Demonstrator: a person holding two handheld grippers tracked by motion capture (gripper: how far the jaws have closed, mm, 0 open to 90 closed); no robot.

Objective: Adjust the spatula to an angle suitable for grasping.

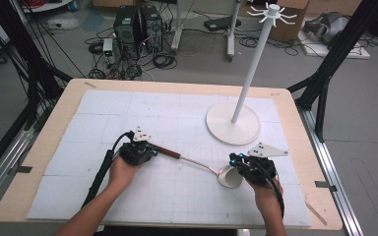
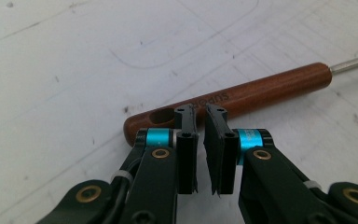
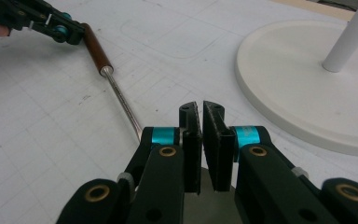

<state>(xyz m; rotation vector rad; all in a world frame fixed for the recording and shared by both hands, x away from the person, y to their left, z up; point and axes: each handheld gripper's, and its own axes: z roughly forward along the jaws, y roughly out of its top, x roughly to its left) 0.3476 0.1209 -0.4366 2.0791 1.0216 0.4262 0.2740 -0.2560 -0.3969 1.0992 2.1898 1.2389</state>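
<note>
We see a ladle (image 1: 204, 166) lying on the white gridded mat (image 1: 103, 113) toward the near edge of the bench (image 1: 69, 96), roughly midway between its left and right edges. Its handle (image 2: 242, 95) is reddish-brown wood, rounded, with a hanging hole near the end and stamped lettering; a thin steel shaft (image 3: 123, 106) runs to the metal bowl (image 1: 229, 177). Our left hand-held gripper (image 2: 200, 122) sits at the handle end, jaws nearly closed with a slim gap, gripping nothing. Our right hand-held gripper (image 3: 201, 116) is over the bowl, jaws likewise almost together and empty. A white stand (image 1: 234, 123) rises nearer the far right corner.
</note>
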